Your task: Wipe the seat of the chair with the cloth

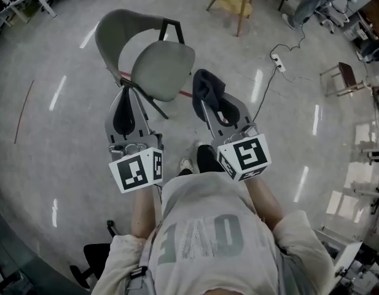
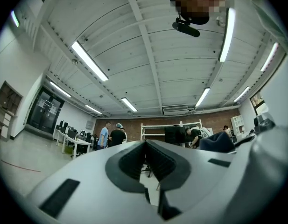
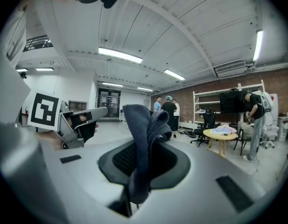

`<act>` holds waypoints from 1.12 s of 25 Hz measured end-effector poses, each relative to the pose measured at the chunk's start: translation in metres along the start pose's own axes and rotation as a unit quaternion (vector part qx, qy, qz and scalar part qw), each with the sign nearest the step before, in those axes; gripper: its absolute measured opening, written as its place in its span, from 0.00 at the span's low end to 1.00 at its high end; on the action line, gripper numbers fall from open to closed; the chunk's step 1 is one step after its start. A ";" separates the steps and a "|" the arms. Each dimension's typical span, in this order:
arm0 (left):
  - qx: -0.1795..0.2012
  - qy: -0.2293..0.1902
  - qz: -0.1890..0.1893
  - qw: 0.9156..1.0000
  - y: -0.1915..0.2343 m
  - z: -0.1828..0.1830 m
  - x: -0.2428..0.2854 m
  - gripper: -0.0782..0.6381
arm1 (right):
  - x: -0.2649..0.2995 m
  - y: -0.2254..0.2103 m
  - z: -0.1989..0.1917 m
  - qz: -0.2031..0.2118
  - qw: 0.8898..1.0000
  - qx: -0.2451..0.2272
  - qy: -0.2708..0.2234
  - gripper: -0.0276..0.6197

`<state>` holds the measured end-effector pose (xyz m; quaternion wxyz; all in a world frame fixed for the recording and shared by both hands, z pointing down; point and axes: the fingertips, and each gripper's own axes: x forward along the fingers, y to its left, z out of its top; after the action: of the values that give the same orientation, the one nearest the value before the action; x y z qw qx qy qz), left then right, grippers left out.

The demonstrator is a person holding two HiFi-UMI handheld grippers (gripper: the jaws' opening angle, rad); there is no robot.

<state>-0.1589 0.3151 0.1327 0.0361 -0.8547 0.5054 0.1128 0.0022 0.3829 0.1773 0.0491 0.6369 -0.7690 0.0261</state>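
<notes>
1. The right gripper is clamped on a dark cloth. The fabric is pinched between its jaws, and a bunched fold stands up past the tips.
2. The left gripper has its jaws brought together with nothing between them. Its own view looks up at the ceiling lights.
3. In the head view, the chair seat lies ahead of both grippers, slightly right of the left gripper's tips and ahead-left of the right gripper's tips. The curved backrest is beyond the seat, farther from both grippers.
4. The cloth's edge appears just beside the seat's near-right rim in the head view. Neither gripper view shows the chair, though, and the right gripper view looks out level across the room. I judge the cloth is held above the seat and not yet touching it.
5. The step in hand seems to be carrying the cloth in, with wiping not yet begun.
6. The next move calls for tipping the right gripper forward and down to its left until the loose fold presses flat on the seat. It should then sweep across, with the jaws kept tight so the cloth does not slip out.
</notes>
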 end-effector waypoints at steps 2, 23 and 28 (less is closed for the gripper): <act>-0.004 -0.002 -0.006 1.000 0.000 -0.002 0.009 0.13 | 0.001 -0.010 0.000 -0.016 1.000 0.006 -0.001 0.13; 0.066 -0.022 0.078 0.994 0.026 -0.046 0.212 0.13 | 0.233 -0.139 0.014 0.081 0.996 -0.008 -0.028 0.13; 0.090 -0.040 0.124 0.987 0.035 -0.046 0.297 0.13 | 0.317 -0.191 0.034 0.129 0.991 -0.030 -0.022 0.13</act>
<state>-0.0450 0.0358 0.1114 0.1187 -0.7735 0.6137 0.1045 0.1297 0.0335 0.1741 0.0478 0.5314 -0.8458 -0.0047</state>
